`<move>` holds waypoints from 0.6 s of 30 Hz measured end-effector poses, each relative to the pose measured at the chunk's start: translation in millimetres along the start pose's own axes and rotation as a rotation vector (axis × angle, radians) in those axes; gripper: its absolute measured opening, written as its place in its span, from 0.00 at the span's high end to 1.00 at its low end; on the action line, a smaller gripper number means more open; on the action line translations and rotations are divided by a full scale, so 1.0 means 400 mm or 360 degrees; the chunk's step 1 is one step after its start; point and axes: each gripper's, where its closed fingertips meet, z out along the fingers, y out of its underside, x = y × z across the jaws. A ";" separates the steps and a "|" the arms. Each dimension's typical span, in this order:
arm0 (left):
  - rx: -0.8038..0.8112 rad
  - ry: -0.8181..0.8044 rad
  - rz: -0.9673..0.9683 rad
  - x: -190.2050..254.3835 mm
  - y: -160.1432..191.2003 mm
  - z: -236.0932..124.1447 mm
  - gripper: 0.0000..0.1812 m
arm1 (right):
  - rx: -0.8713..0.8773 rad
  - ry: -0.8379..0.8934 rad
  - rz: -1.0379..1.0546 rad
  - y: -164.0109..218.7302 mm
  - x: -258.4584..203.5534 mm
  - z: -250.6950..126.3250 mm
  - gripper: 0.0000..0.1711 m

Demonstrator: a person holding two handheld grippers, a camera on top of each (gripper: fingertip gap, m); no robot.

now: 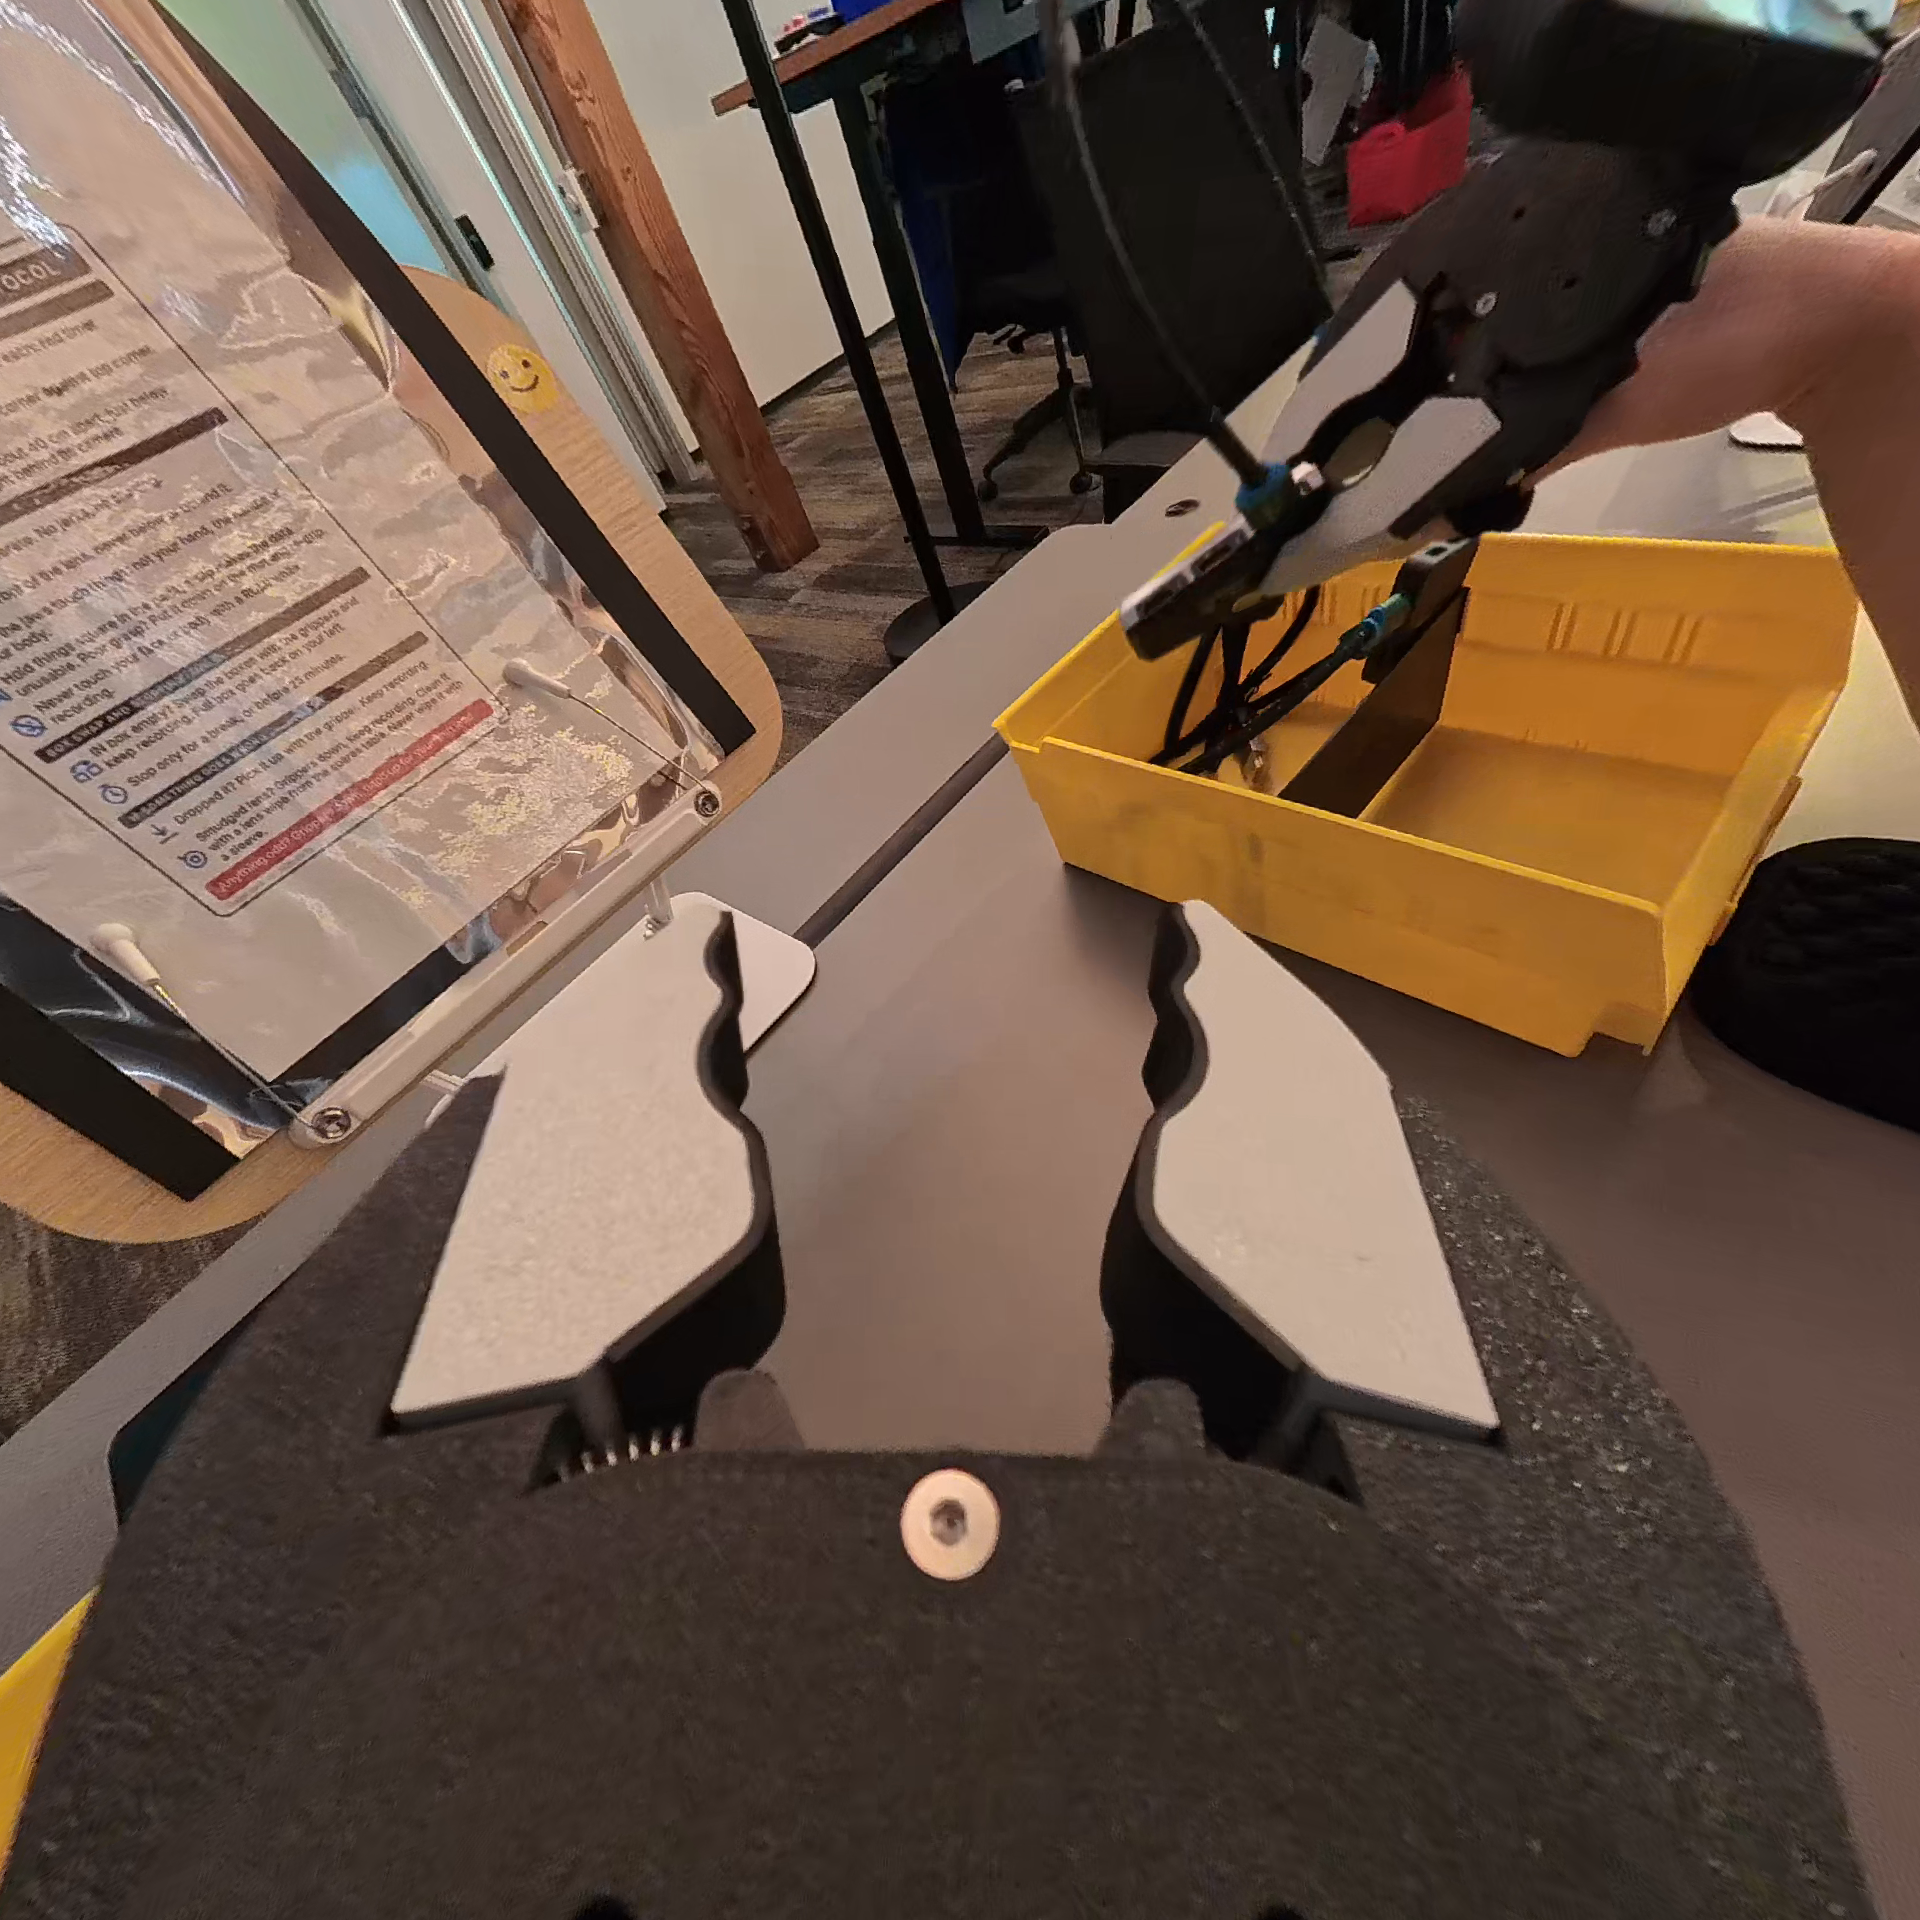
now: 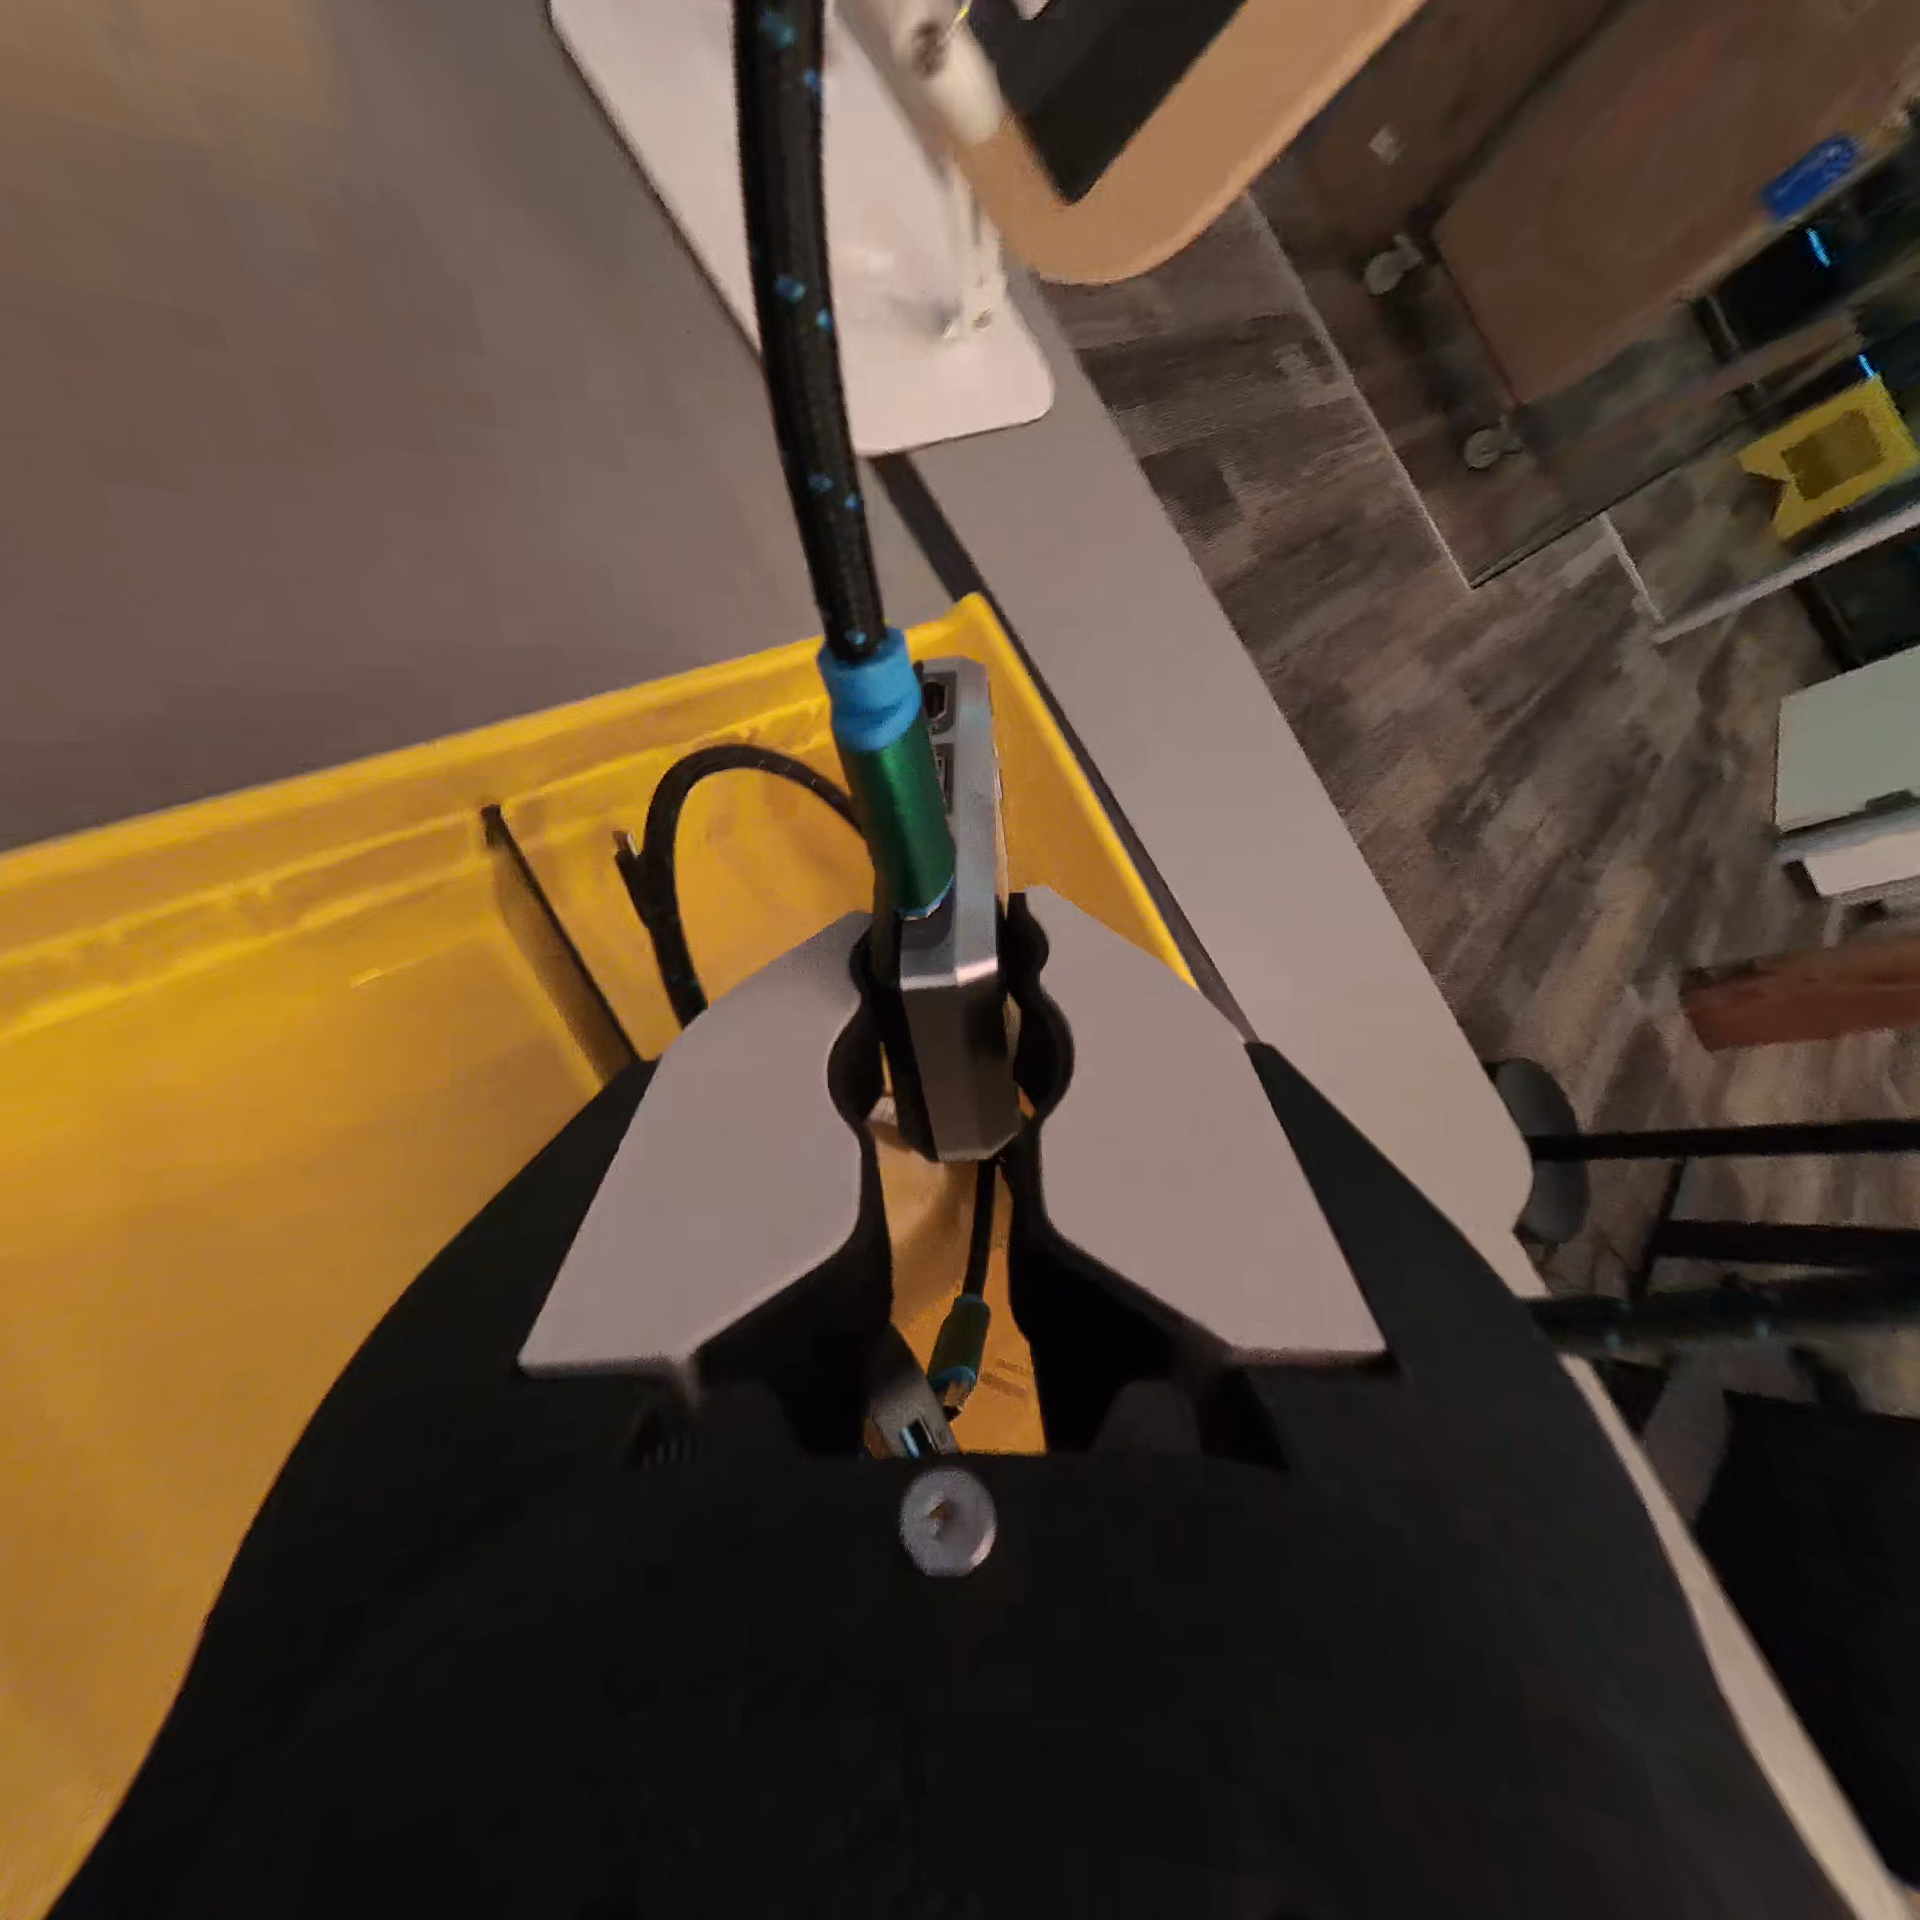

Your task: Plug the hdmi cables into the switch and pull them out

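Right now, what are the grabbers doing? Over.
Left gripper open, empty, above the table. Right gripper shut on the switch, held over the yellow bin. One HDMI cable plugged in; more cables in the bin. Nothing blocking.

A dark grey table [image 1: 966,1039] filled the foreground. Beyond it lay patterned grey-brown carpet [image 1: 821,561], with a wooden post [image 1: 665,281] rising from it beside white walls. A wood-topped desk [image 1: 831,52] on black legs stood further back, and dark office chairs [image 1: 1174,239] sat near it. A rounded wooden board [image 1: 644,582] stood at the left.
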 end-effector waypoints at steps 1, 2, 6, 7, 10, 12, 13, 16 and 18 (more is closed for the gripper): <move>-0.0001 0.0006 0.0000 0.002 0.000 0.001 0.58 | -0.0038 -0.0017 -0.0050 0.002 -0.012 0.007 0.87; -0.0005 0.0014 -0.0001 0.006 0.001 0.002 0.58 | -0.0084 -0.0031 -0.0081 0.002 -0.022 0.014 0.87; -0.0043 0.0039 0.0018 0.019 0.009 0.009 0.59 | -0.0232 -0.0147 -0.0138 0.006 -0.073 0.053 0.86; -0.0053 0.0040 0.0024 0.021 0.012 0.011 0.59 | -0.0256 -0.0206 -0.0120 0.011 -0.090 0.064 0.86; -0.0072 0.0047 0.0029 0.027 0.016 0.015 0.60 | -0.0303 -0.0357 0.0055 0.025 -0.124 0.094 0.83; -0.0077 0.0067 0.0017 0.033 0.018 0.019 0.60 | -0.0290 -0.0406 0.0161 0.023 -0.130 0.108 0.82; -0.0079 0.0075 0.0013 0.035 0.020 0.021 0.60 | -0.0283 -0.0409 0.0162 0.023 -0.129 0.112 0.81; -0.0108 0.0082 0.0014 0.038 0.030 0.028 0.60 | -0.0243 -0.0383 0.0094 0.029 -0.128 0.129 0.80; -0.0130 0.0087 0.0016 0.039 0.036 0.030 0.60 | -0.0237 -0.0404 0.0082 0.033 -0.136 0.142 0.78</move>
